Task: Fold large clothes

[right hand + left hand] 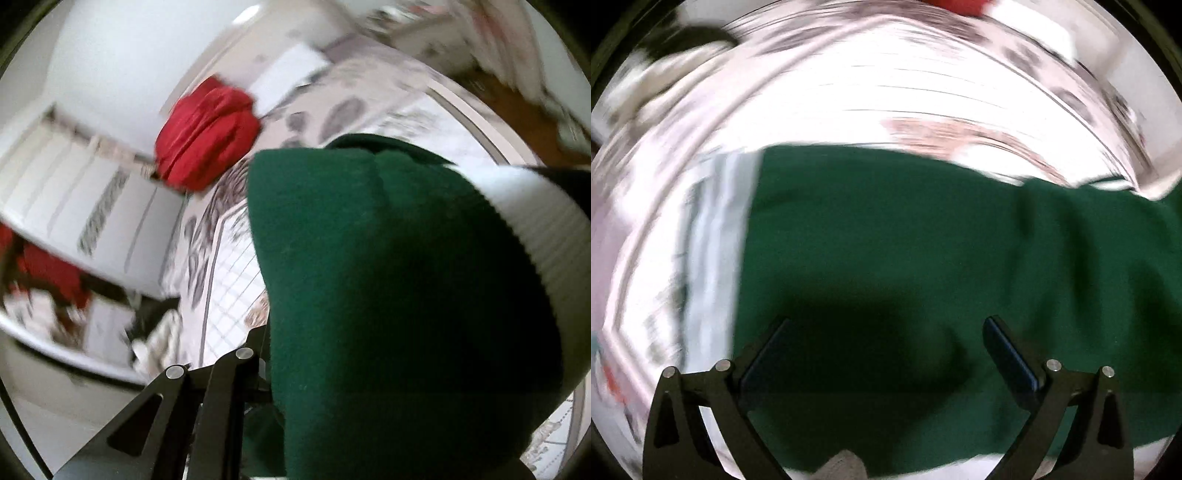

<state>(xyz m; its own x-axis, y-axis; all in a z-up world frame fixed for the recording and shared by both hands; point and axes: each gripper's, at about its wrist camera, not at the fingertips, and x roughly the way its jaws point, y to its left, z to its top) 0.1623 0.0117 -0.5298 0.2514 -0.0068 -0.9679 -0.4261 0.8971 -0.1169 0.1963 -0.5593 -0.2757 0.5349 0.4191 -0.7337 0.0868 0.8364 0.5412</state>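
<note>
My left gripper hovers over the green garment, jaws spread wide. My right gripper is draped in green cloth; I cannot tell its jaws' state.

Matt, seemingly fleecy green garment

Red bundle lying on patterned bedspread; white wardrobe beside.

The left tongs stand wide open, their two dark fingers splayed toward eleven and one o'clock with nothing between them. Of the right tongs only the left linkage shows, angling up toward one o'clock; their fingertips are covered, so their closure cannot be told.
</note>
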